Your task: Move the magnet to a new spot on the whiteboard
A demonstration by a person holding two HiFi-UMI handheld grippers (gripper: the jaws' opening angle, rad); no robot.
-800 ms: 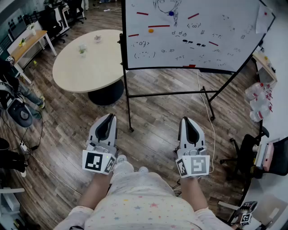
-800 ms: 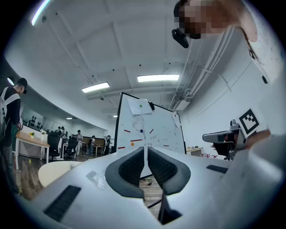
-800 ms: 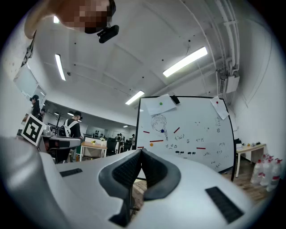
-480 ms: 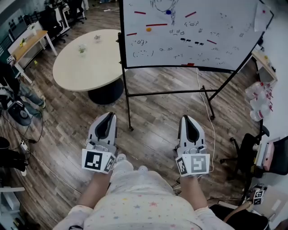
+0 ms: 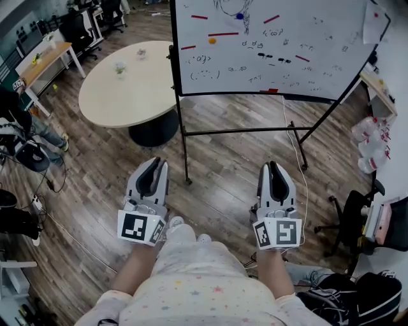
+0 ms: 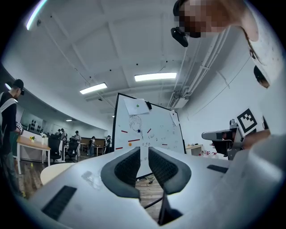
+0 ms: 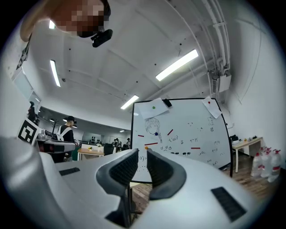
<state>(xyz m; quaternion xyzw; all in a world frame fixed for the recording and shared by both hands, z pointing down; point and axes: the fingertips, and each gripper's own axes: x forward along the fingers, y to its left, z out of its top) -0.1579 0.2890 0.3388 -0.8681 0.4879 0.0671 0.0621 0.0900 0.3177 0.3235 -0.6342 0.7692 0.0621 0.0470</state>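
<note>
Round magnets on the whiteboard [image 5: 319,38]: 2, 1 orange magnet [image 5: 212,41] left of centre and 1 blue magnet [image 5: 240,16] above it, by the sketch. The task doesn't say which one; either looks pinchable.

Red strips [image 5: 222,34] on the board face: 5, probably bar magnets too. 1 more red piece sits on the lower edge. In the right gripper view, 1 green dot [image 7: 153,107] pins a sheet at the top of the board. Sheets: 2, that one plus 1 at the top right corner.

Step in hand: pre-approach, I'd say. No magnet is touched. The board is well apart from the person, across open floor.

Left gripper [image 5: 155,163] is low at waist level and aims at the board. Its jaws are nearly together with a slim gap, nothing between them. Right gripper [image 5: 274,168] reads the same: slim gap, empty.

Next move calls for:
- walk up to the board
- raise 1 gripper to magnet height
- spread the jaws wider than the magnet
- pinch its rim, pull it off, set it on a bare patch; lower right looks free

Other counts: 2 grippers, 1 whiteboard on a stand, 1 round table [image 5: 127,89] just left of it.
</note>
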